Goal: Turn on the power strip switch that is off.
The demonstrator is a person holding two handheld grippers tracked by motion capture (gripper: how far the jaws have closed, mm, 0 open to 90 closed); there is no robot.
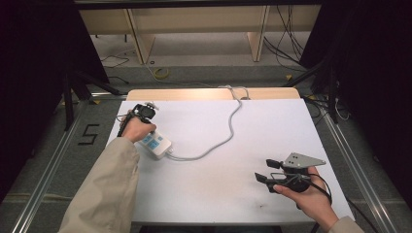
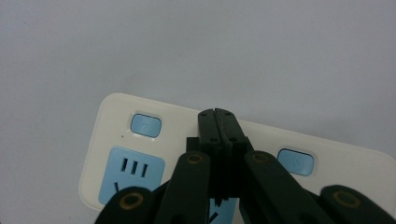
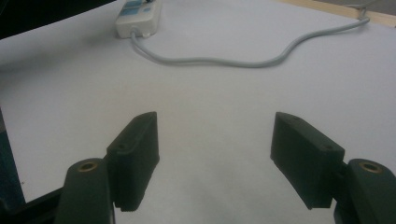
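While the left gripper [image 2: 218, 122] hovers over the power strip [image 2: 261, 144] with its jaws pressed flat together and nothing between them, the right gripper [image 1: 265, 171] rests well away from that strip, near the table's front right corner, with its jaws wide apart and bare table between them. In the left gripper view the closed tips sit above the strip's cream top, between its two small blue buttons [image 2: 145, 125], with a blue socket face [image 2: 131, 173] just beside and below the left-hand button; whether the tips touch the casing cannot be told. From the high view the power strip [image 1: 155, 143] lies on the white table [image 1: 272, 126] toward its left side, and the person's left hand [image 1: 137, 128] holds the gripper right at the strip's far left end, the beige sleeve [image 1: 109, 189] running back from it to the near edge. A grey cable [image 1: 228, 130] leaves the strip's right end, curves across the table away from the strip and runs off over the far edge. In the right gripper view the same strip [image 3: 138, 17] lies far ahead of the open jaws, its cable [image 3: 243, 60] sweeping to the right. The person's right hand [image 1: 311, 194] grips the right gripper from below, well apart from the strip.
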